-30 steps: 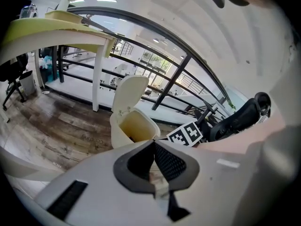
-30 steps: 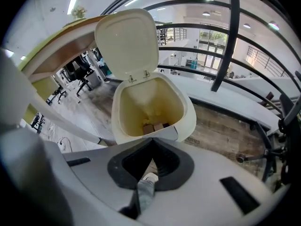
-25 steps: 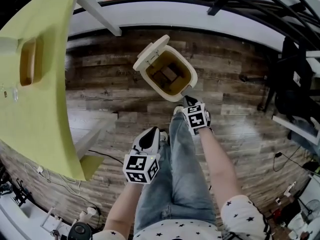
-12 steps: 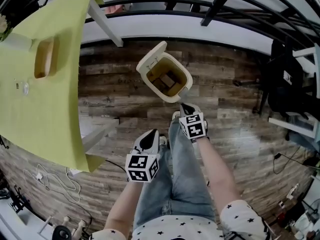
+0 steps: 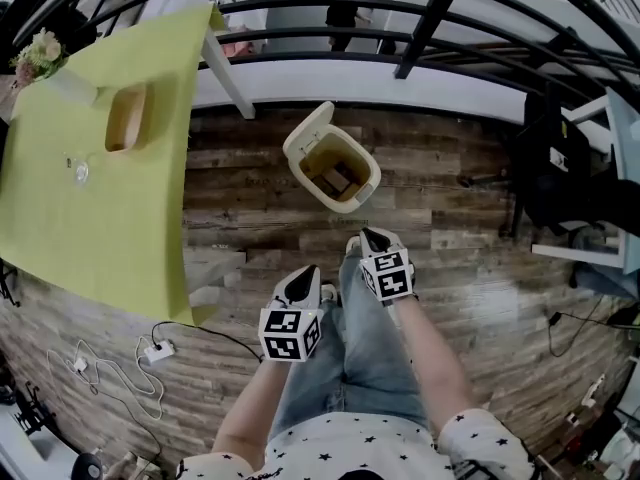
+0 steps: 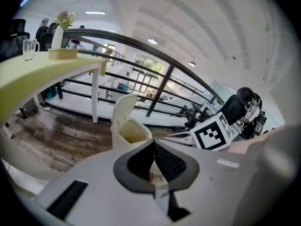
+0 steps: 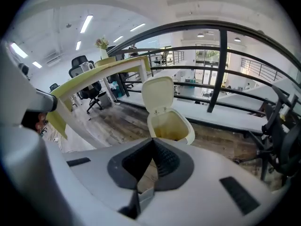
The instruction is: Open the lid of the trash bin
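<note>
Wood floor (image 5: 250, 218): bin (image 5: 352, 204) stands ahead, lid (image 5: 308, 131) upright. Left gripper (image 5: 303, 276) and right gripper (image 5: 372, 236) are closed, empty. Lid is probably light, stiff plastic; its free edge offers the hold.

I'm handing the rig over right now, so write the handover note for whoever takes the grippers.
Left gripper: shut, nothing between the jaws, held low in front of the person.
Right gripper: shut and empty too, a little ahead of the left, pointing towards the bin.
Trash bin: on the wooden floor ahead, apart from both grippers, to the right of the yellow-green table.
Lid: tipped up and back on its hinge, mouth open. Something dark lies inside, cannot tell what.
Done: the lid is open.
Left: nothing on the lid, as far as I can judge.
</note>
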Demonstrator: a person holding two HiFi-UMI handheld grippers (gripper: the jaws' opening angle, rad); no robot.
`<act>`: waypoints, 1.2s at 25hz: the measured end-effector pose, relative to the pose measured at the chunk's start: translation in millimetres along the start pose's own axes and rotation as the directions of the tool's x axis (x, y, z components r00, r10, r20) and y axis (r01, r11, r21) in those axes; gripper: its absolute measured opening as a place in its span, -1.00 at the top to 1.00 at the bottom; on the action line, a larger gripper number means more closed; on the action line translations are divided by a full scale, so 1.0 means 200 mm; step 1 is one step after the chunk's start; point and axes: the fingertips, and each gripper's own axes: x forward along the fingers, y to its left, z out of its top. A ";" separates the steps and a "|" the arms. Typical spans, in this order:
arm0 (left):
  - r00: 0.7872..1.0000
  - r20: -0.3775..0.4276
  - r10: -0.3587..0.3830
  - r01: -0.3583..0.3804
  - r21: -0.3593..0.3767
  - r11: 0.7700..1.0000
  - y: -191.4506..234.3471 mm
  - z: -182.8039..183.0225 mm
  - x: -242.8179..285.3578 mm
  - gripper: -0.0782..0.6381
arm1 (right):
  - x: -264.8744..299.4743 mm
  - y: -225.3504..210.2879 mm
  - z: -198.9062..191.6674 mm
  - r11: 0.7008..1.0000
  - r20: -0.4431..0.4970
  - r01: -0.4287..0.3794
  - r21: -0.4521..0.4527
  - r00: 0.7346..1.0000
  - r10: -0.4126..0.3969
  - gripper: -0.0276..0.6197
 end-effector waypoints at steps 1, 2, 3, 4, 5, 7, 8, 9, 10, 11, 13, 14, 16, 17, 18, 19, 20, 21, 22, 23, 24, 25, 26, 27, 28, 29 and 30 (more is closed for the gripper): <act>1.000 0.003 0.000 0.000 0.004 1.000 -0.01 0.00 -0.02 0.75 | -0.04 0.01 0.00 1.000 0.005 0.002 0.003 1.000 -0.002 0.93; 1.000 0.006 0.000 0.000 0.007 1.000 -0.02 0.00 -0.04 0.75 | -0.07 0.03 0.01 1.000 0.010 0.004 0.005 1.000 -0.004 0.93; 1.000 0.009 -0.001 0.001 0.009 1.000 -0.03 0.01 -0.06 0.75 | -0.11 0.04 0.01 1.000 0.016 0.005 0.006 1.000 -0.005 0.93; 1.000 0.013 -0.002 0.001 0.010 1.000 -0.04 0.02 -0.08 0.75 | -0.15 0.05 0.02 1.000 0.023 0.006 0.007 1.000 -0.006 0.93; 1.000 0.018 -0.003 0.003 0.011 1.000 -0.05 0.03 -0.10 0.75 | -0.19 0.07 0.03 1.000 0.031 0.006 0.008 0.999 -0.006 0.93; 1.000 0.024 -0.006 0.005 0.011 1.000 -0.08 0.04 -0.14 0.75 | -0.26 0.09 0.04 1.000 0.046 0.004 0.007 0.999 -0.005 0.93; 1.000 0.026 -0.006 0.006 0.011 1.000 -0.09 0.05 -0.16 0.75 | -0.30 0.11 0.05 1.000 0.051 0.004 0.008 0.999 -0.004 0.93; 1.000 0.027 -0.007 0.006 0.011 1.000 -0.11 0.05 -0.18 0.75 | -0.33 0.12 0.05 1.000 0.056 0.003 0.009 0.998 -0.003 0.93; 1.000 0.028 -0.008 0.007 0.012 1.000 -0.12 0.05 -0.20 0.75 | -0.37 0.14 0.05 1.000 0.061 0.002 0.011 0.998 -0.002 0.93; 1.000 0.030 -0.009 0.009 0.013 1.000 -0.13 0.06 -0.22 0.75 | -0.40 0.16 0.06 1.000 0.068 0.001 0.012 0.998 -0.002 0.93; 0.999 0.038 -0.014 0.013 0.016 1.000 -0.16 0.07 -0.25 0.75 | -0.47 0.18 0.08 1.000 0.081 0.000 0.010 0.997 -0.001 0.93; 0.999 0.043 -0.016 0.015 0.018 1.000 -0.17 0.08 -0.27 0.75 | -0.50 0.19 0.09 1.000 0.088 0.000 0.009 0.996 -0.001 0.93; 0.998 0.056 -0.020 0.019 0.023 1.000 -0.20 0.10 -0.30 0.75 | -0.57 0.21 0.10 1.000 0.103 0.002 0.009 0.995 -0.002 0.93; 0.998 0.063 -0.022 0.020 0.024 1.000 -0.21 0.11 -0.32 0.75 | -0.60 0.21 0.11 1.000 0.111 0.003 0.009 0.994 -0.004 0.93; 0.997 0.070 -0.022 0.021 0.024 0.999 -0.22 0.12 -0.33 0.75 | -0.63 0.22 0.12 1.000 0.119 0.004 0.009 0.993 -0.005 0.93; 0.997 0.075 -0.022 0.020 0.024 0.999 -0.24 0.13 -0.35 0.75 | -0.66 0.23 0.12 1.000 0.125 0.004 0.008 0.992 -0.005 0.93; 0.997 0.080 -0.022 0.020 0.026 0.999 -0.25 0.14 -0.37 0.75 | -0.70 0.25 0.13 1.000 0.131 0.003 0.005 0.991 -0.003 0.93; 0.996 0.085 -0.022 0.020 0.028 0.999 -0.25 0.15 -0.39 0.75 | -0.72 0.26 0.14 1.000 0.136 0.001 -0.001 0.991 -0.001 0.93; 0.996 0.092 -0.022 0.020 0.032 0.999 -0.26 0.16 -0.41 0.75 | -0.75 0.28 0.15 1.000 0.143 0.000 -0.008 0.990 0.001 0.93; 0.995 0.099 -0.023 0.020 0.036 0.999 -0.27 0.18 -0.42 0.75 | -0.78 0.29 0.16 1.000 0.151 -0.001 -0.016 0.988 0.003 0.93; 0.994 0.105 -0.024 0.020 0.040 0.999 -0.27 0.19 -0.44 0.75 | -0.81 0.30 0.17 1.000 0.160 -0.001 -0.021 0.987 0.004 0.93; 0.994 0.111 -0.025 0.020 0.042 0.999 -0.28 0.20 -0.46 0.75 | -0.84 0.31 0.18 1.000 0.169 -0.001 -0.026 0.986 0.005 0.93; 0.993 0.116 -0.025 0.020 0.044 0.999 -0.29 0.21 -0.47 0.75 | -0.86 0.32 0.19 1.000 0.177 -0.001 -0.028 0.984 0.006 0.93; 0.993 0.119 -0.024 0.019 0.047 0.999 -0.29 0.21 -0.49 0.75 | -0.89 0.33 0.20 1.000 0.185 -0.001 -0.030 0.983 0.007 0.93; 0.992 0.122 -0.023 0.017 0.049 0.999 -0.29 0.22 -0.50 0.75 | -0.91 0.34 0.21 0.999 0.193 -0.001 -0.032 0.981 0.007 0.93; 0.992 0.126 -0.022 0.016 0.051 0.999 -0.29 0.23 -0.52 0.75 | -0.93 0.35 0.22 0.999 0.202 0.000 -0.034 0.979 0.007 0.93; 0.991 0.131 -0.022 0.015 0.051 0.999 -0.30 0.23 -0.53 0.75 | -0.95 0.36 0.24 0.999 0.211 0.001 -0.035 0.978 0.006 0.93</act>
